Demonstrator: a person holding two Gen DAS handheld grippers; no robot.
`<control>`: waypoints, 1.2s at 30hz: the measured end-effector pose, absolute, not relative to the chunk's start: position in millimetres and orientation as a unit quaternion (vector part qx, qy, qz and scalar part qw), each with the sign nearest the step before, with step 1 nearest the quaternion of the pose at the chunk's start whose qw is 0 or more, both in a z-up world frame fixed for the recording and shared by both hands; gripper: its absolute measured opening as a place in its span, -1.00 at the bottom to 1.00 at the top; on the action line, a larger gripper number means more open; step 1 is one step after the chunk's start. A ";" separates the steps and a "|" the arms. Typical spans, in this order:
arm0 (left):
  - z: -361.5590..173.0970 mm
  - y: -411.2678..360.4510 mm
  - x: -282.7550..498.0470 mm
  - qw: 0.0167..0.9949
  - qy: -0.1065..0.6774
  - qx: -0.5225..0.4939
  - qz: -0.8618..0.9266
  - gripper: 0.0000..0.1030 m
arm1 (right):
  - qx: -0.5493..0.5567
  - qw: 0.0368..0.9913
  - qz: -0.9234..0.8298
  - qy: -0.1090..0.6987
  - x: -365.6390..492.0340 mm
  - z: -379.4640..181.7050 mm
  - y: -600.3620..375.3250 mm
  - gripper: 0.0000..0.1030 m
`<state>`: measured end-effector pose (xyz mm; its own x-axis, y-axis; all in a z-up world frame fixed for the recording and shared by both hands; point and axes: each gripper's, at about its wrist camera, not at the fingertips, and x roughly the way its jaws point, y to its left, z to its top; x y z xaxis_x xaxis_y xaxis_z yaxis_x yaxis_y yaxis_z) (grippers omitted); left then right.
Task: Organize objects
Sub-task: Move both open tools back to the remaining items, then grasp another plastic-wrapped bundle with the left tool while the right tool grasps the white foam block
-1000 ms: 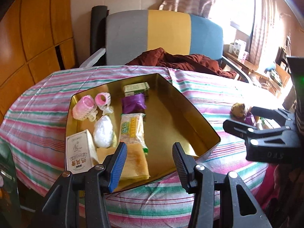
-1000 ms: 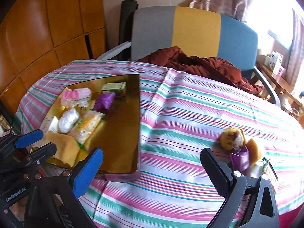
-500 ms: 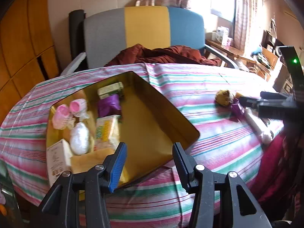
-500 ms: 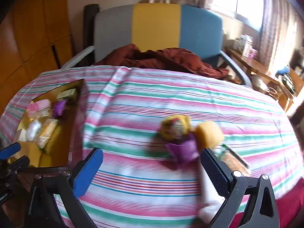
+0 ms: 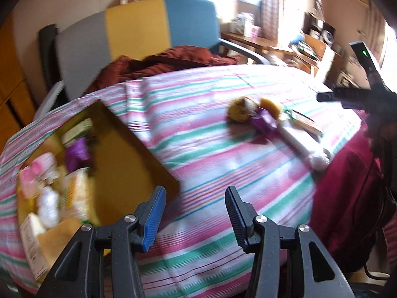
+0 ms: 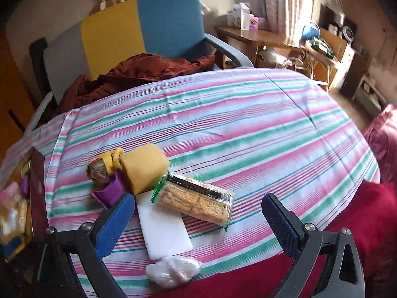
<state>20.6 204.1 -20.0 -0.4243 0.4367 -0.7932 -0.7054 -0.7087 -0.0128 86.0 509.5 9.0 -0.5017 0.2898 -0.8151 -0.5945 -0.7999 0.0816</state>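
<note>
Both views swung rightward off tray (image 5: 139,149), cracker pack (image 6: 196,201) lying diagonally, both jaws open, empty

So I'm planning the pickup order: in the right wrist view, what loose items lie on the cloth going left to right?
Yarn-like yellow bundle → purple packet → tan roll → white flat pack → cracker pack.
</note>
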 end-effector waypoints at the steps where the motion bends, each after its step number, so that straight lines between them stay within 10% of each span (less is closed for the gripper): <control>1: -22.3 211.3 21.8 0.354 0.167 -0.414 0.822 -0.03 | -0.423 0.260 0.844 0.204 90.3 5.8 517.9 0.99; 11: -36.0 293.4 37.0 0.434 0.182 -0.446 0.762 -0.03 | -0.348 0.215 0.832 0.375 116.4 -10.9 552.1 0.99; 29: -81.0 415.3 66.8 0.516 0.174 -0.537 0.644 -0.04 | -0.321 0.177 0.839 0.403 123.0 -11.5 557.1 0.99; 36: -82.0 389.6 71.2 0.522 0.189 -0.505 0.661 -0.36 | -0.330 0.165 0.836 0.406 122.0 -13.0 557.5 0.99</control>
<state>71.2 389.6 -82.0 0.0559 0.4997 -0.8644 -0.8808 -0.3829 -0.2784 122.0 557.5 -13.0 -0.7279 0.0089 -0.6856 -0.5439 -0.6164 0.5694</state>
